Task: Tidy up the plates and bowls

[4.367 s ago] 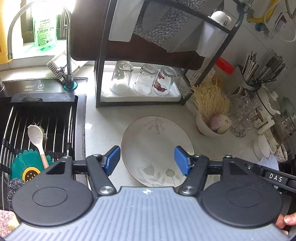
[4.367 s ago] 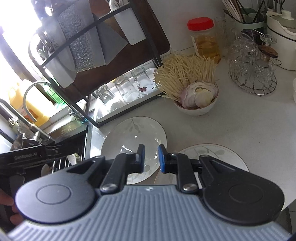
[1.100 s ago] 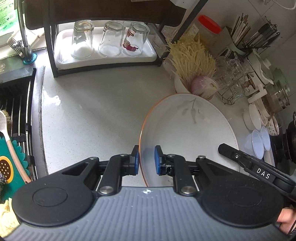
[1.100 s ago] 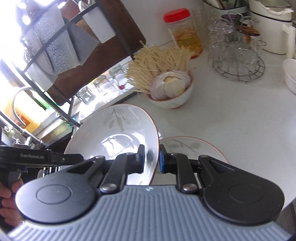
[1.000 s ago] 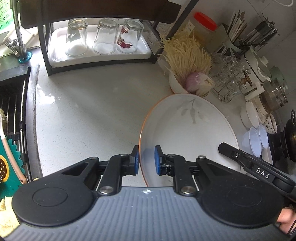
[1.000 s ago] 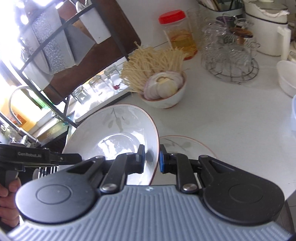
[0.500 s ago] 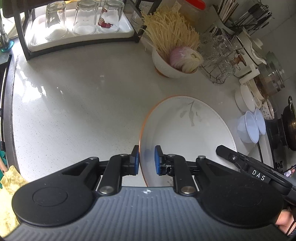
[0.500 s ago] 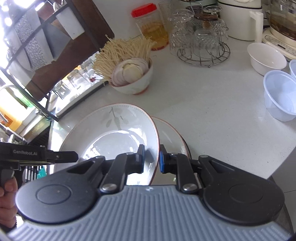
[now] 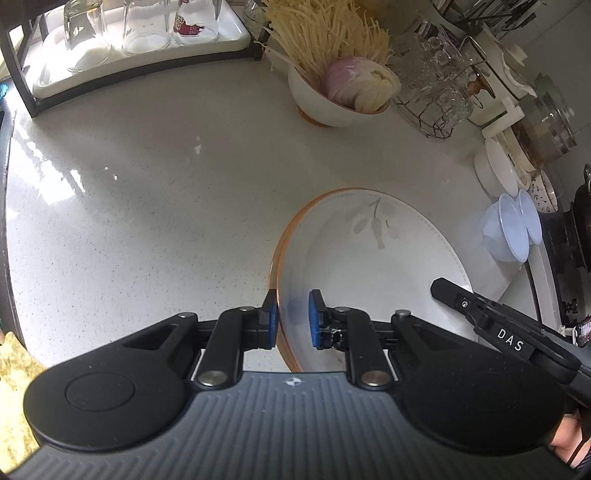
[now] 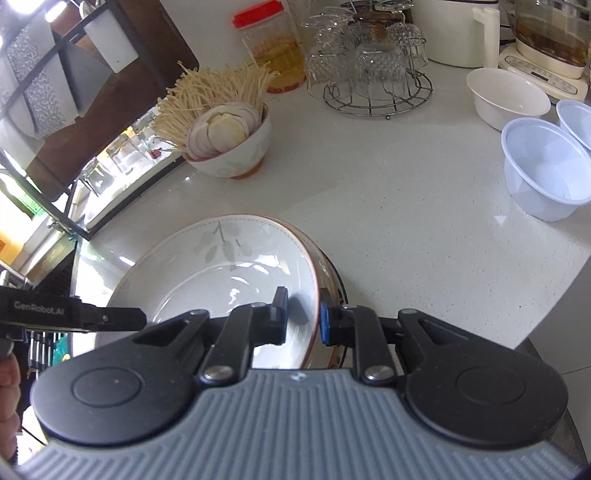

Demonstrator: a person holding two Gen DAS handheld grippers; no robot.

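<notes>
Nearest in both wrist views are two hand-held grippers, each clamped on the same white leaf-patterned plate [image 9: 369, 258] with an orange rim. The left gripper [image 9: 291, 319] pinches the plate's left edge, one blue pad outside the rim and one inside. The right gripper [image 10: 303, 317] pinches the opposite, right edge in the same way; its jaws look slightly wider than the thin rim, and the pads appear to touch it. In the right wrist view the plate [image 10: 221, 273] sits just above a second plate [image 10: 328, 273] lying on the white countertop [image 10: 406, 203]; only that lower plate's right edge shows, and whether the two touch cannot be told.

Beyond the plates, well apart, stands a bowl of enoki mushrooms and sliced onion [image 10: 229, 136]. To the right are two translucent plastic bowls [image 10: 543, 170] and a white bowl [image 10: 506, 96]. Farthest back are a wire rack of upturned glasses [image 10: 369, 62], a red-lidded jar [image 10: 273, 51] and a tray of glasses [image 9: 140, 33].
</notes>
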